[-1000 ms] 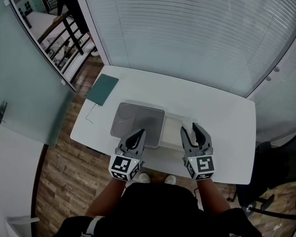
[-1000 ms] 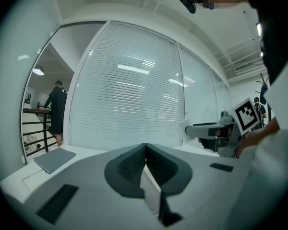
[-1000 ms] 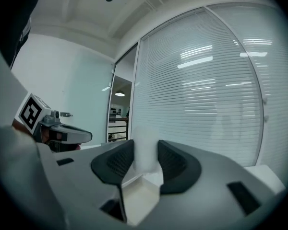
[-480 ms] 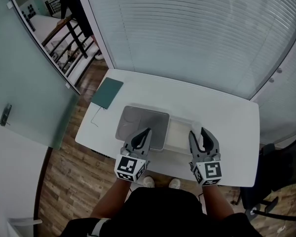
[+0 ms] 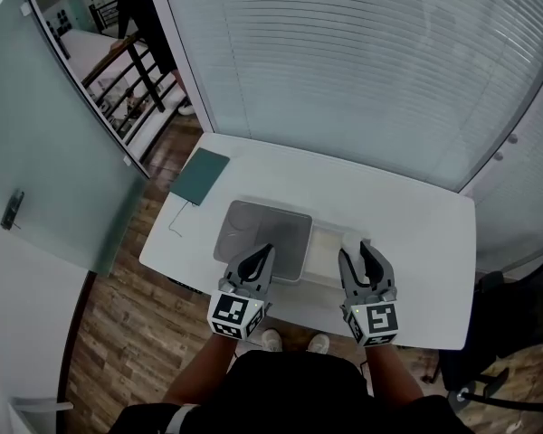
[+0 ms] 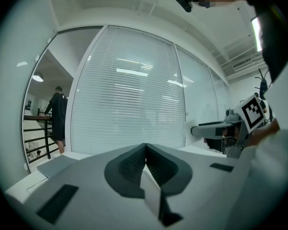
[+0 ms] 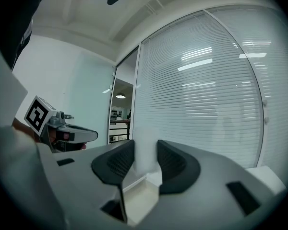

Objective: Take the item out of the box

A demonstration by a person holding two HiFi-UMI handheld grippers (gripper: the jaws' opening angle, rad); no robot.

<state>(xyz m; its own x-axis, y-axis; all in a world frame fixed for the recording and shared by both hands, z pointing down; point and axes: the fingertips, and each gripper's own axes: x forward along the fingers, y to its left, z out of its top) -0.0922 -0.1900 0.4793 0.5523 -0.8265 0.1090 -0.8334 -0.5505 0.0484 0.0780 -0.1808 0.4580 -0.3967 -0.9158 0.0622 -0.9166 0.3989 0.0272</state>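
The table (image 5: 416,215) looks smooth matt white, the lid (image 5: 262,229) matt grey plastic, the floor (image 5: 118,333) grained wood

Person wearing black top (image 5: 290,389) and white shoes (image 5: 271,340); small dark camera (image 6: 184,0) riding on head. Both left gripper (image 5: 260,259) and right gripper (image 5: 357,253) showing light grey moulded bodies, dark grey ribbed pads (image 7: 173,164), dark rectangular slots (image 7: 241,197) on upper faces. Each carrying marker cube (image 5: 234,315) at rear, wearing black-and-white square patterns
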